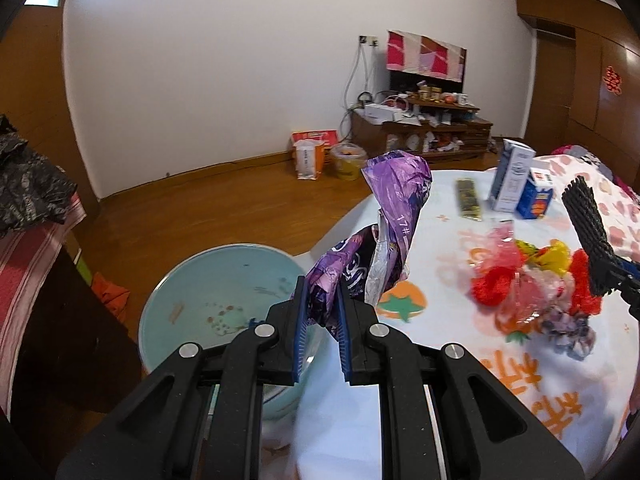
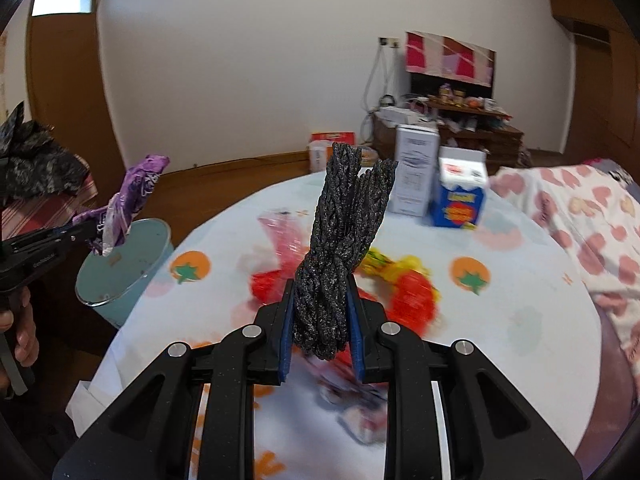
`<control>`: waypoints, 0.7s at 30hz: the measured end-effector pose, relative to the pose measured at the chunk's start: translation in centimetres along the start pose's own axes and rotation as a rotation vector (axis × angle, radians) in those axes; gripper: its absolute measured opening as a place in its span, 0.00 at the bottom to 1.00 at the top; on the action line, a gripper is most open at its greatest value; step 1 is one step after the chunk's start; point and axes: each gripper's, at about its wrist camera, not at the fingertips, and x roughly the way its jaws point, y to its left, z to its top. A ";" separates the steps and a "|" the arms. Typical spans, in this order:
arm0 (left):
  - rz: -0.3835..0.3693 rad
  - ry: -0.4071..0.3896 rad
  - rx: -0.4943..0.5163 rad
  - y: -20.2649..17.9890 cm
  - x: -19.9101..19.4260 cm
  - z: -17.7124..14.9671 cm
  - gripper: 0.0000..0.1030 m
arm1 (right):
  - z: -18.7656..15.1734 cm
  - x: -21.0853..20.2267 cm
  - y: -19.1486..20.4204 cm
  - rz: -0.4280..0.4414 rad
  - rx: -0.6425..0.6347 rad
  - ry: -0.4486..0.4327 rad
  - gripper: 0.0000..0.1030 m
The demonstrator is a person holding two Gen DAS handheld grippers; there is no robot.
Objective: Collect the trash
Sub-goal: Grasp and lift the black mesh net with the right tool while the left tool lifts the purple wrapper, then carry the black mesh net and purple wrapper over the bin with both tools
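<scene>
right gripper point(image 2: 320, 316) pinching black mesh point(image 2: 340, 256); blurred trash pile point(image 2: 400, 292) behind, perhaps wrappers.

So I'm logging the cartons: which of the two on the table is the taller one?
The white and grey carton, standing left of the shorter blue carton in the right wrist view; its top rises well above the blue one's.

A crinkled, glossy purple foil wrapper point(image 1: 394, 216) with a silvery inner face sat between matt black plastic fingers point(image 1: 286, 320) with ribbed blue pads. A rough, glittery black pleated wrapper point(image 2: 340, 248) sat in the other tool. The smooth pale blue plastic bin point(image 1: 224, 280) looked scuffed inside. The tablecloth point(image 1: 440, 360) was soft printed cloth; the far cartons point(image 2: 460, 196) were smooth coated card; the floor point(image 1: 220, 200) was polished wood.
</scene>
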 end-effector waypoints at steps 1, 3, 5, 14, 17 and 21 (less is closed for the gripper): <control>0.008 0.004 -0.006 0.5 0.2 -0.1 0.13 | 0.2 0.3 0.4 0.008 -0.008 0.000 0.23; 0.025 0.003 -0.012 1.3 0.3 -0.2 0.13 | 0.5 0.9 1.4 0.020 -0.021 0.002 0.23; 0.035 0.005 -0.016 1.8 0.5 -0.4 0.13 | 0.9 1.5 2.1 0.033 -0.036 0.005 0.23; 0.112 -0.011 -0.019 4.0 0.5 -1.0 0.13 | 2.3 4.2 6.1 0.098 -0.095 0.008 0.23; 0.137 -0.014 -0.021 4.7 0.4 -1.2 0.13 | 2.7 5.2 7.4 0.121 -0.113 0.013 0.23; 0.169 -0.009 -0.024 5.6 0.5 -1.5 0.13 | 3.0 6.2 8.7 0.144 -0.130 0.020 0.23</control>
